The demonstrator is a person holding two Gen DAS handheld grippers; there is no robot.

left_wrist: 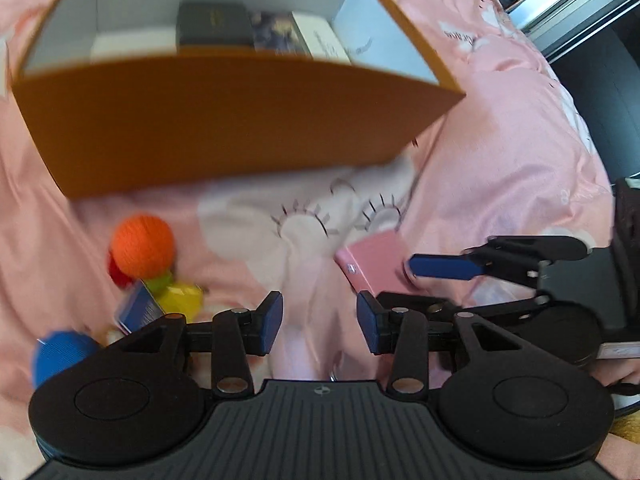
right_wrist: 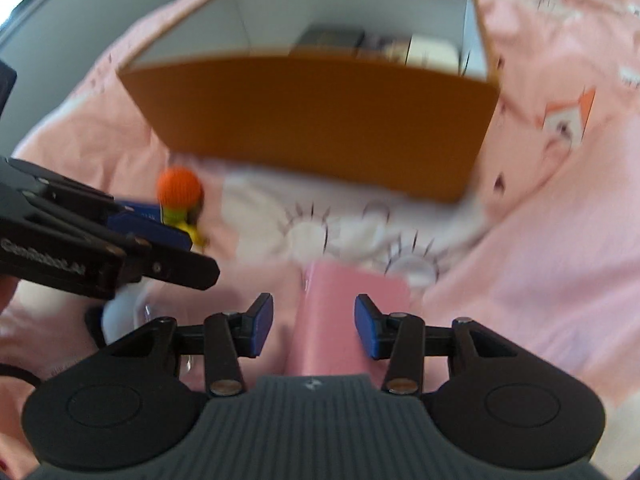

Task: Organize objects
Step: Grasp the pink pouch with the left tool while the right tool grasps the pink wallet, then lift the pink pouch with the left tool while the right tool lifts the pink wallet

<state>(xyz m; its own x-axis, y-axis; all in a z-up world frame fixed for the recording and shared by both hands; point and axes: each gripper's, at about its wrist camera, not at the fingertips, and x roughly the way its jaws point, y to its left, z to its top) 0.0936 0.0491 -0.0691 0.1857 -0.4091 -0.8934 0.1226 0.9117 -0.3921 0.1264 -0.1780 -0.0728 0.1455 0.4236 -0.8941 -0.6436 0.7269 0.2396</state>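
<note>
On a bed spread with a pink printed quilt (left_wrist: 500,128), I hold both tongs low in front of an orange box (left_wrist: 240,128) whose open top shows a black box (left_wrist: 214,24) and other packed items against its white inner walls. My right tongs (right_wrist: 314,328) stand parted with a pink box (right_wrist: 340,320) lying lengthwise in the gap between the blue pads (right_wrist: 262,326); the pads flank it on both sides with a sliver of space at each, so they grip nothing that I can see. From my left wrist camera the same pink box (left_wrist: 374,258) lies on the quilt just ahead and to the right of my left tongs (left_wrist: 320,322), beside the blue finger of the right tongs (left_wrist: 444,266) reaching in from that side. My left tongs are likewise open and empty, with only quilt between their pads. To their left sits a loose cluster: an orange yarn ball (left_wrist: 142,244), something red and something green beneath it, a yellow object (left_wrist: 182,300), a small blue carton (left_wrist: 140,310) and a blue ball (left_wrist: 60,356) at the near edge. Both views are blurred, so finer contact is hard to judge.
</note>
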